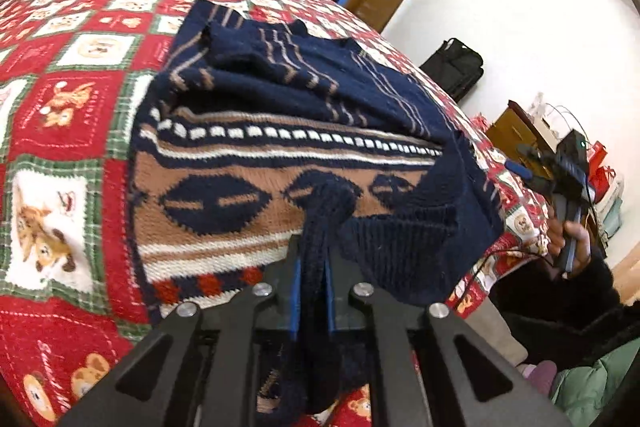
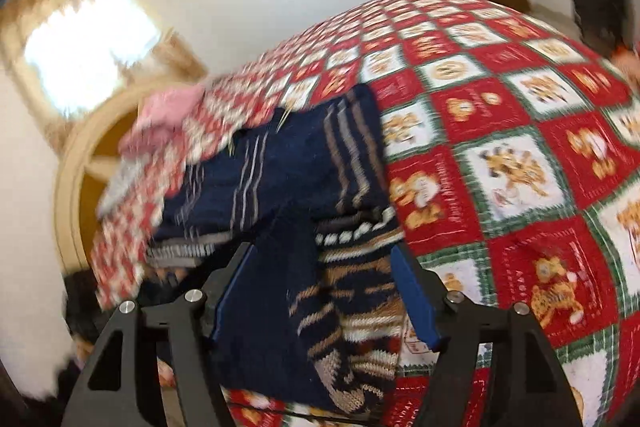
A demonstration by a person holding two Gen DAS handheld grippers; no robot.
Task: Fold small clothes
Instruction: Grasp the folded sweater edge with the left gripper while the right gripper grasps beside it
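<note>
Pinching a navy fold of the sweater [image 1: 280, 131] on the bed [image 1: 60, 107], the left tool [image 1: 312, 267] should pull evenly while the right tool [image 2: 320, 291] stands apart.

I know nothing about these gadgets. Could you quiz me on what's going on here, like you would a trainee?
1. True or false: the left tongs are shut on the sweater.
2. The sweater lies on: A) a bare floor B) a red teddy-bear blanket C) a glass table?
3. Are the right tongs open or shut?

Key: 1 true; 2 B; 3 open, with knit between the pads but not pinched.
</note>
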